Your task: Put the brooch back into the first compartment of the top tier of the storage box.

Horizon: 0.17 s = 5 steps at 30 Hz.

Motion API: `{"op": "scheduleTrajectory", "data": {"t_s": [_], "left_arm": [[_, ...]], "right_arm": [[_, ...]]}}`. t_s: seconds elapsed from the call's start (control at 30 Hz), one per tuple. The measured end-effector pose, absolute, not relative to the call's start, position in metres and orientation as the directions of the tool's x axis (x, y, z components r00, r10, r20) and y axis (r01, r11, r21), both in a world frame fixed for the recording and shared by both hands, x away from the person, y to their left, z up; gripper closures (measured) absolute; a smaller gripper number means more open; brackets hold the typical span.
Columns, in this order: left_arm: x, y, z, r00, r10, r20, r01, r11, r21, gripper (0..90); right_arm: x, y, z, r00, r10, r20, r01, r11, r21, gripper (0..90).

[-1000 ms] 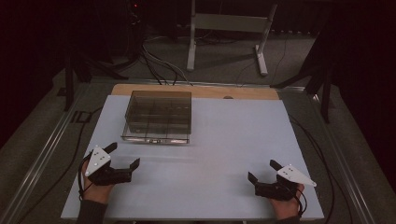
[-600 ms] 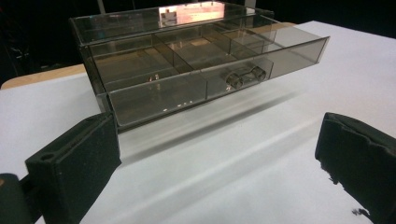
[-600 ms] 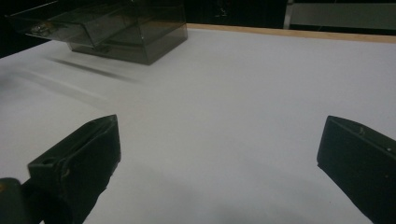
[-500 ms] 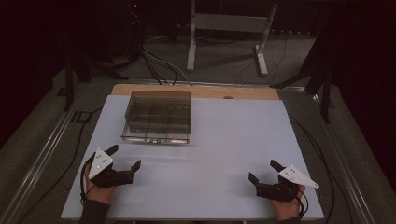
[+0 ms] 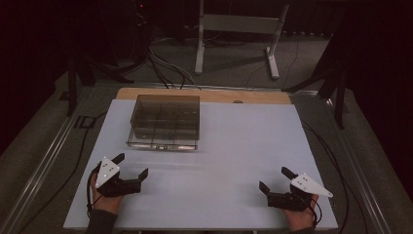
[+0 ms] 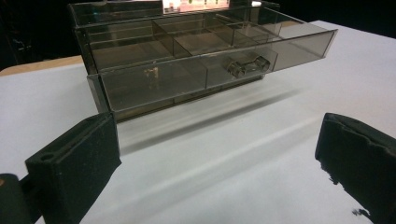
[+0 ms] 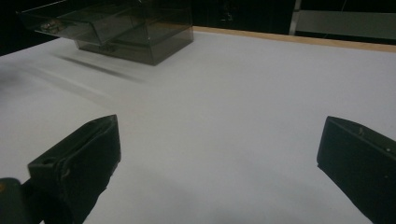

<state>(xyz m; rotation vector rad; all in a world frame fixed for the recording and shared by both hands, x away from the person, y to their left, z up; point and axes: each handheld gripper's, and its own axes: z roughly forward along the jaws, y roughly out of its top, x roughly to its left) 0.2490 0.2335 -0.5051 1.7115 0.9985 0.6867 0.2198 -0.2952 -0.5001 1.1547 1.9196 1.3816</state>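
A smoky see-through drawer box stands on the white table top, back left of centre. In the left gripper view the box has its drawer pulled partly out, showing a clear handle and divided compartments. My left gripper rests near the front left, open, pointing at the box with nothing between its jaws. At the front right my right gripper also stands open and holds nothing; the box lies far off to its upper left.
A wooden strip runs along the table's back edge. Beyond it on the dark floor are cables and a metal stand's legs. Metal rails flank the table on both sides.
My left gripper has drifted slightly toward the near edge. The right gripper and the box have stayed where they were.
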Motion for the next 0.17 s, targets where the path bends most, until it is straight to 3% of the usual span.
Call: {"op": "scheduleTrajectory", "data": {"t_s": [0.17], "left_arm": [[0.2490, 0.2323, -0.5052, 0.496, 0.868, -0.016, 0.309, -0.160, 0.938, 0.6]], "right_arm": [[0.2217, -0.2954, -0.5025, -0.506, 0.860, 0.070, 0.351, 0.132, 0.927, 0.0]]}}
